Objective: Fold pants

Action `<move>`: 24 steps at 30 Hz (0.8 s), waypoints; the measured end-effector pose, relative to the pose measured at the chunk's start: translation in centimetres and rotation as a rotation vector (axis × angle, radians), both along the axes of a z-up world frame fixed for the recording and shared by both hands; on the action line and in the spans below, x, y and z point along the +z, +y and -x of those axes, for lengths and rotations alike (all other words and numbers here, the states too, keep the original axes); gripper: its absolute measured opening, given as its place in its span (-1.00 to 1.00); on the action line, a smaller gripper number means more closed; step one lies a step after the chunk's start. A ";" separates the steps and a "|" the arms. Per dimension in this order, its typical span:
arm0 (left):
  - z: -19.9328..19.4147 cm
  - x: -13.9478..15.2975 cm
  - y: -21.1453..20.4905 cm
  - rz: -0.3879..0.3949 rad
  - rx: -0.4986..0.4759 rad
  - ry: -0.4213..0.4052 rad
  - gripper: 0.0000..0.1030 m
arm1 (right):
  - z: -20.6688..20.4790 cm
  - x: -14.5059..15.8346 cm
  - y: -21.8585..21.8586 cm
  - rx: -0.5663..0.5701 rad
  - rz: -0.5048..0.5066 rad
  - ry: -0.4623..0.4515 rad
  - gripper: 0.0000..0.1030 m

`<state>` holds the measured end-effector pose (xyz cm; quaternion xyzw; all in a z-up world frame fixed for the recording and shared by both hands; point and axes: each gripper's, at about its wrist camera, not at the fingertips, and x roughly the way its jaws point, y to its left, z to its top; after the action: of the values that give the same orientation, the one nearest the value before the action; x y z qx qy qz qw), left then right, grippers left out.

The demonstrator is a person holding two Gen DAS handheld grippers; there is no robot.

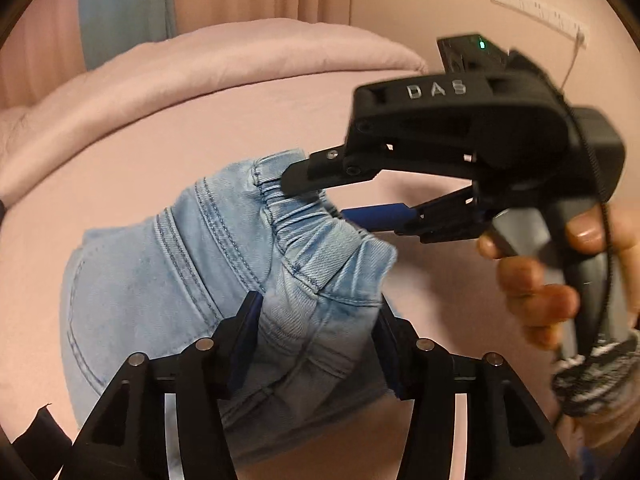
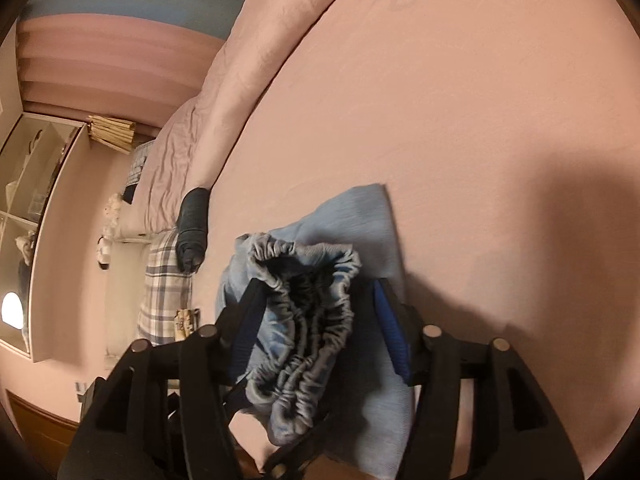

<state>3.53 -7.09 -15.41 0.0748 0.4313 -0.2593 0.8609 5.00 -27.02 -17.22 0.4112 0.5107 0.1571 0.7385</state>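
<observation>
Light blue denim pants [image 1: 192,272] lie bunched on the pink bed sheet [image 1: 200,140]. Their elastic waistband is lifted off the bed. My left gripper [image 1: 316,304] has its jaws wide apart on either side of a bunch of denim below the waistband. My right gripper [image 1: 320,196] comes in from the right, jaws apart around the gathered waistband. In the right wrist view the waistband [image 2: 304,296] sits between the open fingers of my right gripper [image 2: 314,292]. The pants legs are hidden under the bunched cloth.
A folded pink duvet [image 1: 200,64] lies along the far side of the bed. In the right wrist view a dark rolled garment [image 2: 193,228] and a plaid cloth [image 2: 164,292] lie at the bed's left edge, with shelves [image 2: 36,184] beyond.
</observation>
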 end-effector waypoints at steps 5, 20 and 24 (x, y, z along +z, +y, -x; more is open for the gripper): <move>0.2 1.3 2.2 0.175 -0.006 0.058 0.01 | 0.6 1.2 -0.4 -0.020 0.080 -0.023 0.19; -1.8 -0.6 1.2 0.330 0.072 0.242 0.01 | -0.5 6.2 4.4 0.101 0.267 -0.224 -0.43; -2.7 -1.2 -0.2 0.293 0.061 0.254 0.01 | -1.7 4.6 4.9 0.123 0.297 -0.180 -0.50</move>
<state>6.21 -7.28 -16.66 -0.0979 0.4960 -0.3003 0.8088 6.70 -22.11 -12.67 0.2497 0.4841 0.1610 0.8230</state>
